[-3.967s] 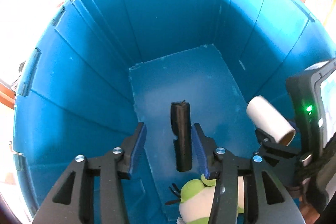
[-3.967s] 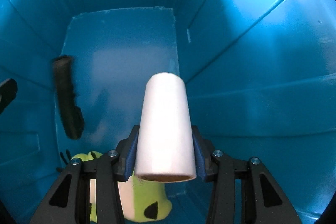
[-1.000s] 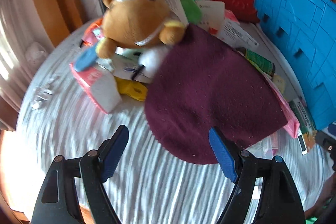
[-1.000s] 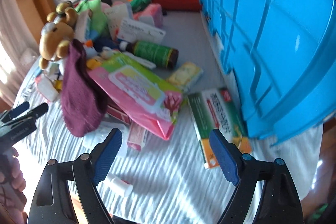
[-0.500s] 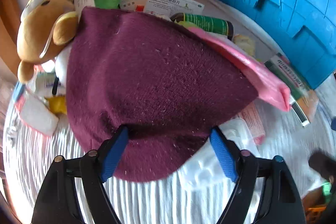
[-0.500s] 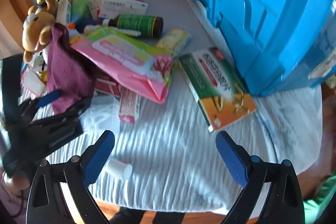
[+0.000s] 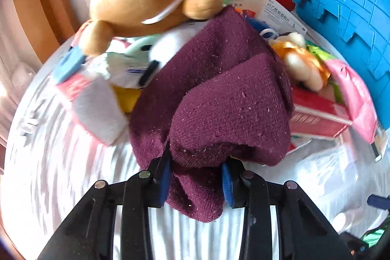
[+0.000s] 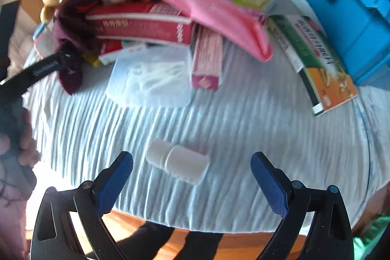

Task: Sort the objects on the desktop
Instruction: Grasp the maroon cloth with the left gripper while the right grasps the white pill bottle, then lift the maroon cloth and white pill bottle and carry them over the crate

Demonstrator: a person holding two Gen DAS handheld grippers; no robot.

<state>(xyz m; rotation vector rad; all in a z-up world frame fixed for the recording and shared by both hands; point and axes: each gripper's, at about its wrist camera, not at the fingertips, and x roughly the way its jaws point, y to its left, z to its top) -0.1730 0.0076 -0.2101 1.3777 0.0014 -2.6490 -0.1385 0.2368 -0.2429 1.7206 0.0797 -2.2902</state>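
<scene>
Whereas a second earlier both grippers hung spread over the bench, the left gripper (image 7: 195, 177) fingers were now closing on the cloth (image 7: 219, 99) beside the bin (image 7: 341, 4); right gripper (image 8: 192, 177) fingers stayed apart above the bottle (image 8: 178, 163). Pickup begun.

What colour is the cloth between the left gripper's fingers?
Dark maroon, a knitted cloth; it shows best in the left wrist view.

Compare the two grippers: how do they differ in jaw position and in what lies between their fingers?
The left gripper has its jaws closing narrowly on the maroon cloth; the right gripper stands wide open, gripping nothing. The cloth bunches between the left pads; the white bottle lies untouched before the right. Both have blue pads and point downward.
</scene>
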